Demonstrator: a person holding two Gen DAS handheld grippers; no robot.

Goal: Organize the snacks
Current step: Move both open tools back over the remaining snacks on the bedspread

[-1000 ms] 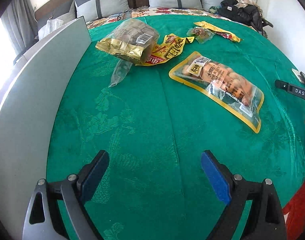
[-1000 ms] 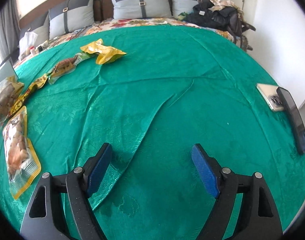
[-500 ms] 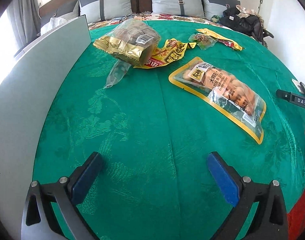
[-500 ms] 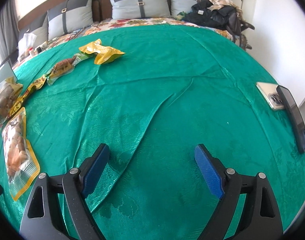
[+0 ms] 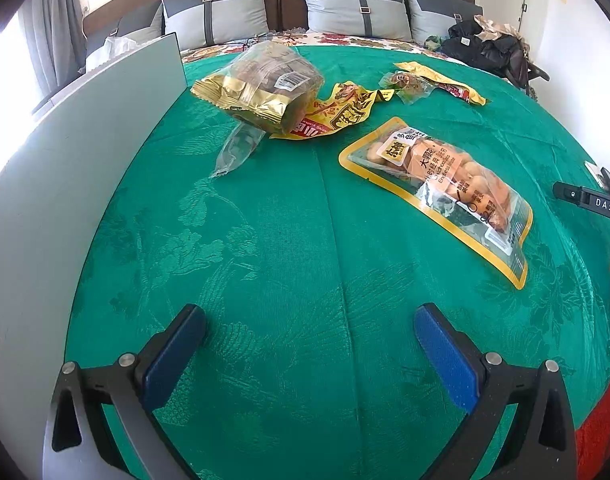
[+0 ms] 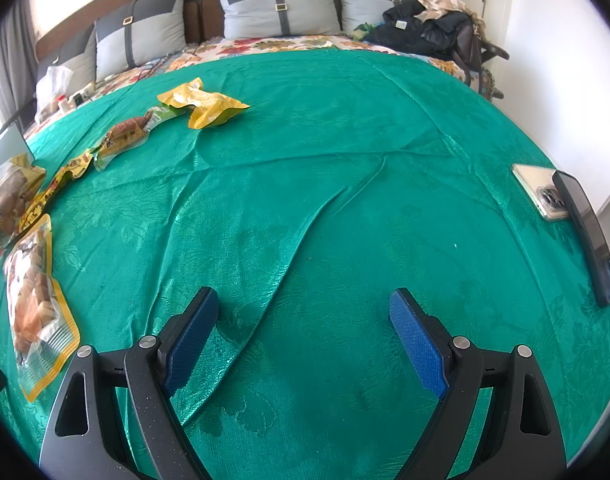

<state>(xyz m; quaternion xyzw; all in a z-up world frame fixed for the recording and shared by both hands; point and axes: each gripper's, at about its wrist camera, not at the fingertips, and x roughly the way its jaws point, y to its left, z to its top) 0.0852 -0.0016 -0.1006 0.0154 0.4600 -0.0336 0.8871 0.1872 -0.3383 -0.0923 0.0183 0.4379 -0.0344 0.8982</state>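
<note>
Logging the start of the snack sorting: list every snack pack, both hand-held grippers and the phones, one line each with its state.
left hand-held gripper: open, empty
right hand-held gripper: open, empty
yellow-edged clear pouch: lying flat, sealed
gold-ended bag: on its side, overlapping a flat yellow wrapper
small clear packet: flat
crumpled yellow pack: lying apart
two phones: flat at the cloth's edge

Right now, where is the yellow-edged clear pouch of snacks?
The yellow-edged pouch lies flat on the green cloth, right of centre in the left wrist view, in front of the gold-ended bag; the right wrist view shows it at far left.
</note>
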